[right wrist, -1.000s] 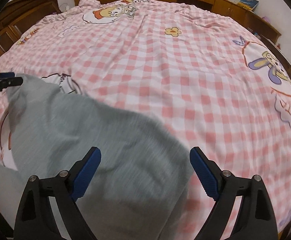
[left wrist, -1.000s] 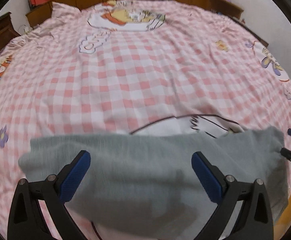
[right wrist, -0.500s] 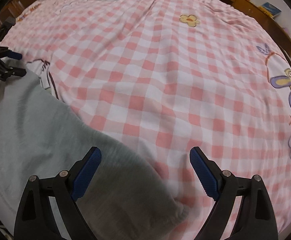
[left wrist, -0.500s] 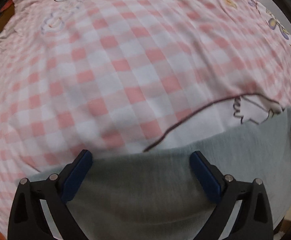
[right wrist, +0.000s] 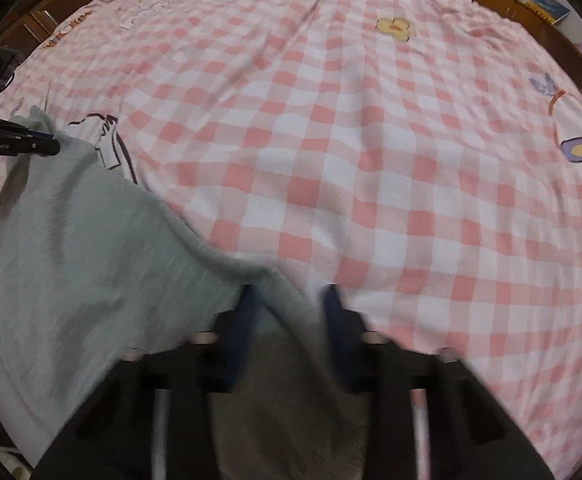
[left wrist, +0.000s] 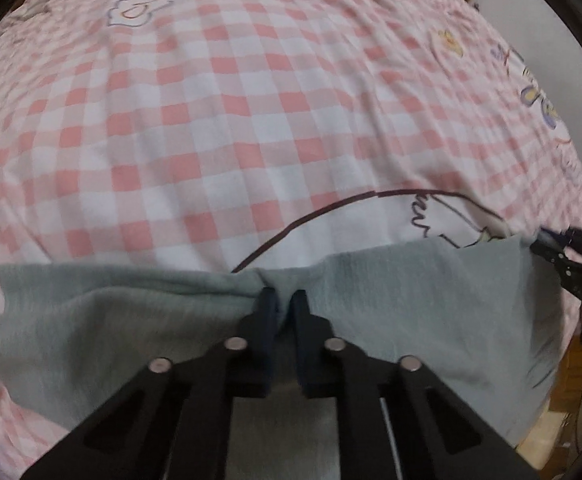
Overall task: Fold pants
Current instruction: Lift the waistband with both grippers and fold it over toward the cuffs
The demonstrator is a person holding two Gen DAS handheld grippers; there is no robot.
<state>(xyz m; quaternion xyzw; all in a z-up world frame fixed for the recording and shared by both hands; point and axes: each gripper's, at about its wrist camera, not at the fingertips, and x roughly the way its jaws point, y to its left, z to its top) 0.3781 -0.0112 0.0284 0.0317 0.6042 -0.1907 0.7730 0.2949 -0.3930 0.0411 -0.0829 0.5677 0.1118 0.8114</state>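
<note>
Left gripper (left wrist: 282, 300) clenching far edge of grey pants (left wrist: 411, 312); we are seeing right gripper (right wrist: 291, 300) closing around pants corner, blurred, grip uncertain. Pants lying on pink checked bedsheet (left wrist: 231, 128).

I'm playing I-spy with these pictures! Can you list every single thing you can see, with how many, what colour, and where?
pants: one, grey, lying along the near edge of the bed, far hem bunched where it is pinched
bedsheet: one, pink and white checks with cartoon prints, covering the whole bed
wooden furniture: brown, along the far side of the bed
book: one, blue cover, on the wooden furniture at top right
left gripper: black with blue pads, shut on the pants' far edge
right gripper: black with blue pads, blurred, pants fabric between its fingers, gap still visible
</note>
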